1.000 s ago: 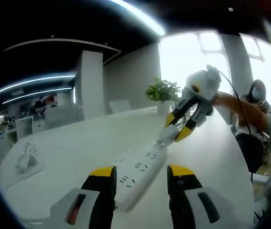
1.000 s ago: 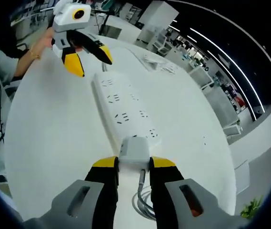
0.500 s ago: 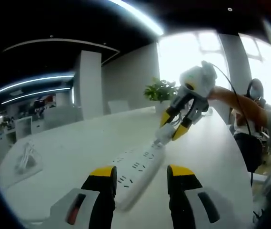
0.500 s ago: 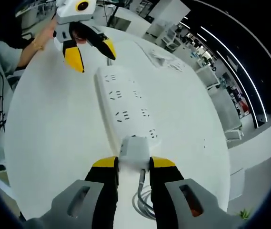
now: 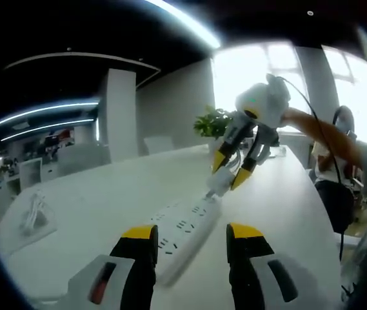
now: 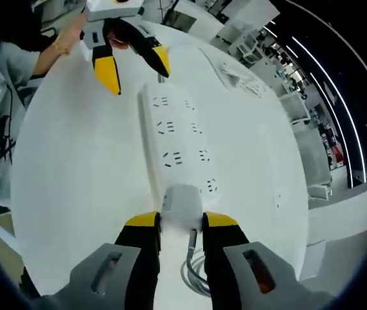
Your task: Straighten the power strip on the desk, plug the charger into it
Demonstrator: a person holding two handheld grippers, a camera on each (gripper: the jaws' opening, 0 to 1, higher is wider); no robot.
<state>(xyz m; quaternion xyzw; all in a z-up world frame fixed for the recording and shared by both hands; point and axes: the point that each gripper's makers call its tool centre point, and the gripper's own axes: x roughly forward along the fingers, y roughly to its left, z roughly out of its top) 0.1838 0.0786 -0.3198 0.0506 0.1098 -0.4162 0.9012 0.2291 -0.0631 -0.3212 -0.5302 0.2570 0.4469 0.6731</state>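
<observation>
A long white power strip (image 5: 182, 231) lies on the white round table (image 5: 93, 200). My left gripper (image 5: 189, 236) stands open, its yellow-tipped jaws on either side of the strip's near end. At the far end my right gripper (image 5: 228, 171) is shut on a small white charger (image 5: 214, 185) that rests against the last socket. In the right gripper view the charger (image 6: 182, 203) sits between my right gripper's (image 6: 182, 223) jaws on the strip's (image 6: 173, 139) near end, its cable (image 6: 193, 271) hanging below. The left gripper (image 6: 131, 64) spreads over the far end.
A clear bag of white items (image 5: 35, 216) lies on the table's left side, also seen as the bag (image 6: 235, 71). A potted plant (image 5: 218, 123) stands at the far edge. A person's orange sleeve (image 5: 318, 135) reaches in from the right. Office desks lie beyond.
The right gripper with the charger has shifted a little left and up in the left gripper view. The right gripper view has tilted to look more steeply down. The strip has stayed put.
</observation>
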